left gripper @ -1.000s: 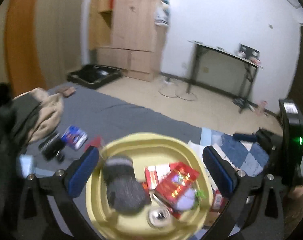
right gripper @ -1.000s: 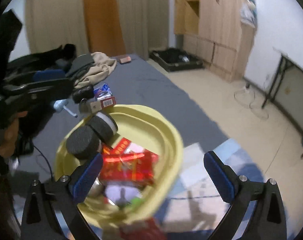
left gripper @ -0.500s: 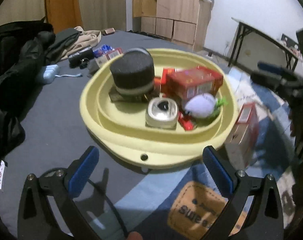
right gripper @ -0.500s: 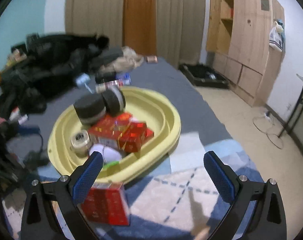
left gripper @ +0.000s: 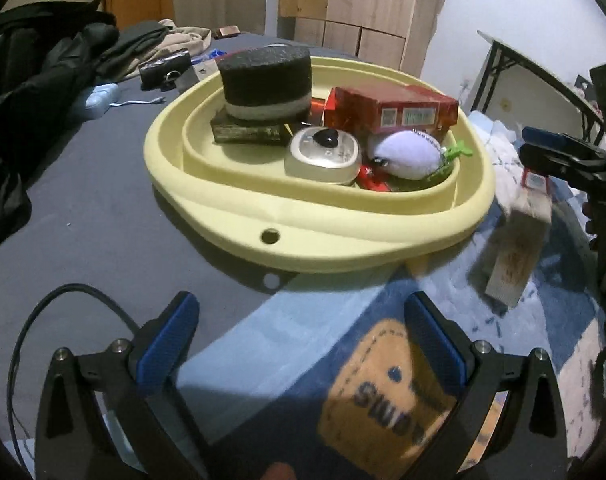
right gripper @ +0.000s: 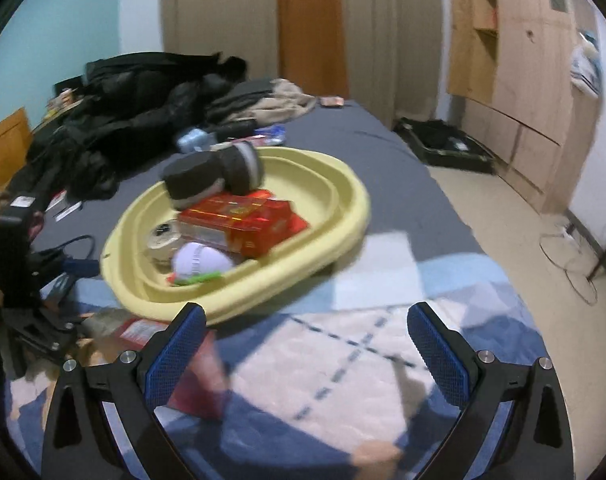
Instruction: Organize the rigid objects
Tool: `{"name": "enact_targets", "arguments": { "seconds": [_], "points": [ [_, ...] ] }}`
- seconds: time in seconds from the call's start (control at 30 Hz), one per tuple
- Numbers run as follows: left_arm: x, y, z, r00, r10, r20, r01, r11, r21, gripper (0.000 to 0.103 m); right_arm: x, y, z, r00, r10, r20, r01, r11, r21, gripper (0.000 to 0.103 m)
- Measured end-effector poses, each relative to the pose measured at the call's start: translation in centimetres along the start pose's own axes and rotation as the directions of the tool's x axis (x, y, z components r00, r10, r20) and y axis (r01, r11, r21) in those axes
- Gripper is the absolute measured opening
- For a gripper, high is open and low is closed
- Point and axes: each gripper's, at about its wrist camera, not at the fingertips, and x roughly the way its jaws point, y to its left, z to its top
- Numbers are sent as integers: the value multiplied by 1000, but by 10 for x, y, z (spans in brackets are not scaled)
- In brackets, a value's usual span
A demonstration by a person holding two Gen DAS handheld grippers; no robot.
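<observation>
Both grippers gape empty; the red box [right gripper: 159, 344] lies by the basin's [right gripper: 335, 236] near rim, closest to the right gripper [right gripper: 305, 350], left gripper [left gripper: 299, 344] farther.

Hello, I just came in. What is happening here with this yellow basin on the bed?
A person holds a gripper in each hand, and both the left gripper and the right gripper are open and empty. The yellow basin sits on the bed and holds a red box, a dark round roll, a white plush toy and a small round case. Another red box lies outside, beside the basin.
</observation>
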Motion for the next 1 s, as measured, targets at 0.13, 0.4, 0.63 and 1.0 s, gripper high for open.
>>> {"name": "enact_targets", "arguments": {
  "seconds": [0.13,0.4,0.63,1.0],
  "points": [
    [7,-6,4,1000,17,-9,-16,1000,17,103,1,-12,2,998,-45,-42,47,997,58,103],
    [8,-7,3,1000,18,-13,-18,1000,19,103,46,9,-5,958,-173,-227,153,983,-102,103],
    [8,-7,4,1000,18,-13,-18,1000,19,103,47,2,-1,965,-137,-223,126,990,-63,103],
    [7,-7,4,1000,19,-13,-19,1000,20,103,44,2,0,964,-150,-220,137,988,-73,103]
  ]
}}
